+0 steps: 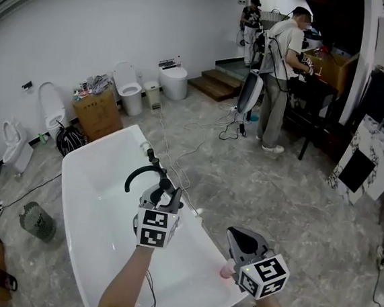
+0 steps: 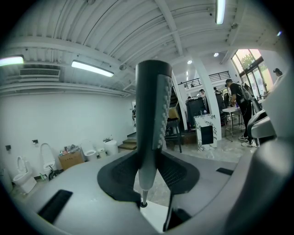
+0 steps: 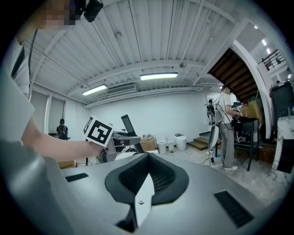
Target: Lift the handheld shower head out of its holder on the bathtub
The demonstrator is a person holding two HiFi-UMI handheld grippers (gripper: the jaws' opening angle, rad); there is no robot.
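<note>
Both left gripper [image 2: 147, 179] jaws clamp the shower head [image 2: 154, 114]; lift it straight toward 12 o'clock. Your right gripper [image 3: 144, 183] is closed, empty.

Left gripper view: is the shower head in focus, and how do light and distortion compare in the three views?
Left gripper view: shower head close, slightly soft, dark against a glaring ceiling lamp; head view: even light, bathtub without glare, walls bowed; right gripper view: sharp, dark fisheye rim.

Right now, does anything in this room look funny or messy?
Nothing looks spilled or broken. The odd part: loose cables snake over the floor beside the bathtub, and toilets stand lined along the wall, so it looks more like a storeroom than a bathroom.
</note>
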